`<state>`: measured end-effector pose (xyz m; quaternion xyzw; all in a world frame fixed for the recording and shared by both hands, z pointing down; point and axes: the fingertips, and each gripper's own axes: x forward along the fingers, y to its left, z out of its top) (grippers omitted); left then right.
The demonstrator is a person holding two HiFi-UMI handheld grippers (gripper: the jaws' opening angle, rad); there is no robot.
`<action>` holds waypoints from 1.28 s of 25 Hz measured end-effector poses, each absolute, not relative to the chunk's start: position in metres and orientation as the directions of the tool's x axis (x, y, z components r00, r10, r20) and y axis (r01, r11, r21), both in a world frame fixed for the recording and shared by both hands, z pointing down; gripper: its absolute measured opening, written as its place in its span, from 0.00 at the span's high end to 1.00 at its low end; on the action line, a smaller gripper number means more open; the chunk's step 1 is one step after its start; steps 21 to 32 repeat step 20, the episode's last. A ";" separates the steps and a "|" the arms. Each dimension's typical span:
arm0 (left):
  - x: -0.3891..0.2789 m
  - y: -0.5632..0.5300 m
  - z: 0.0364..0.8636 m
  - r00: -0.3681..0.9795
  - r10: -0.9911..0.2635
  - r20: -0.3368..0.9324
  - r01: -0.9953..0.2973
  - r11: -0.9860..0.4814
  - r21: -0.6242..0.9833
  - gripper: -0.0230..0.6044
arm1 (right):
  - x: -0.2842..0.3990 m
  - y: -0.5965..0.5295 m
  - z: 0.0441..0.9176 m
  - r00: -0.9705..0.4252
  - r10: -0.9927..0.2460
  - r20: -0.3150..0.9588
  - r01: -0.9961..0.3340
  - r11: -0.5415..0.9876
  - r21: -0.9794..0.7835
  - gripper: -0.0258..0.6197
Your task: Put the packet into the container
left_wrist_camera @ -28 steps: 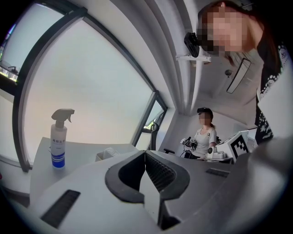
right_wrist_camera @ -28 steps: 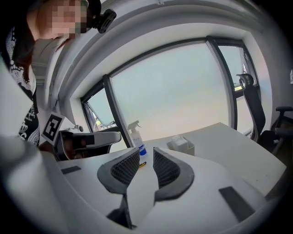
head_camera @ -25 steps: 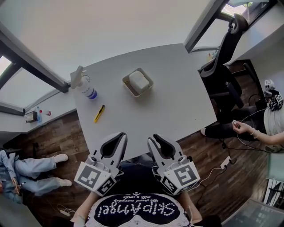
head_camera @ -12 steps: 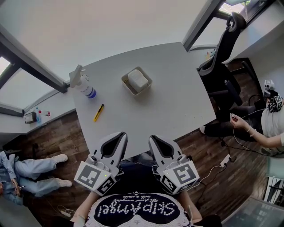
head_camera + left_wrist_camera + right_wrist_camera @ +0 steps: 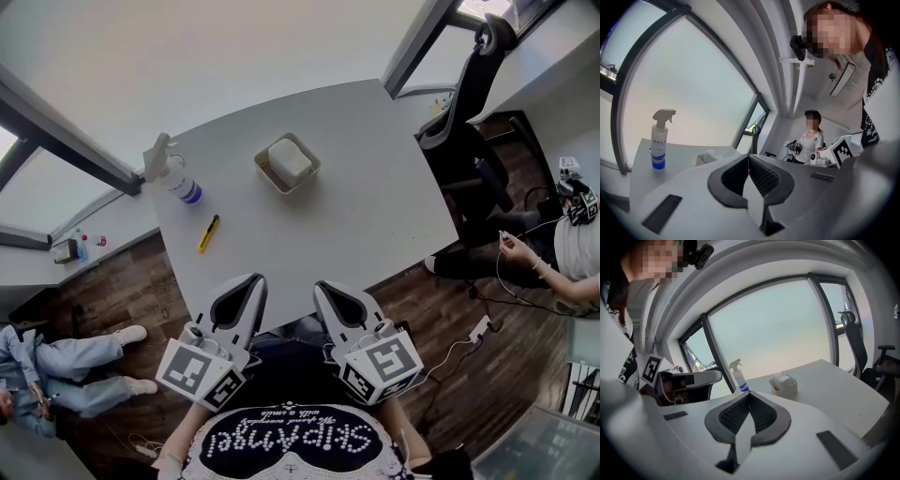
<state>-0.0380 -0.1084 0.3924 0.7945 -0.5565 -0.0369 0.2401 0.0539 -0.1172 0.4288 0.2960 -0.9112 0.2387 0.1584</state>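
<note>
Packet (image 5: 289, 157) is sitting inside container (image 5: 266, 178), a white block filling most of it. Its long axis is seeming to run along the container's longer side, lower-left to upper-right in head view. Can't tell which end is which.

Container is standing on desk (image 5: 375, 206), well apart from both tools.

Left tool (image 5: 749, 156): jaws are meeting at the tips, gripping nothing, touching nothing.
Right tool (image 5: 750, 393): jaws have just been closing and are now sitting together with nothing between them.
Both are hovering at the desk edge on the near side of the container and pointing roughly toward it.

Counts:
- 1 packet, 1 container, 2 tools
- 1 spray bottle (image 5: 173, 176), standing upright left of the container
- 1 yellow pen-like item (image 5: 208, 234), lying on the desk below-left of the container, between it and the left tool
- 1 office chair (image 5: 464, 112), off the desk, right of the container
- 2 other people: one (image 5: 572, 253) sitting further right of the container, beyond the chair, and one (image 5: 56, 366) on the floor far below-left of the container
</note>
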 end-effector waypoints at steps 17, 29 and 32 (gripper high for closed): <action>-0.038 -0.110 0.392 0.379 -0.902 0.208 -0.866 -0.266 0.423 0.95 | 0.053 -0.116 0.433 -0.777 -0.443 0.447 -0.604 0.727 -0.328 0.94; -0.040 -0.110 0.392 0.378 -0.902 0.208 -0.866 -0.266 0.423 0.95 | 0.051 -0.116 0.433 -0.781 -0.437 0.446 -0.596 0.734 -0.325 0.94; -0.040 -0.110 0.392 0.378 -0.902 0.208 -0.866 -0.266 0.423 0.95 | 0.051 -0.116 0.433 -0.781 -0.437 0.446 -0.596 0.734 -0.325 0.94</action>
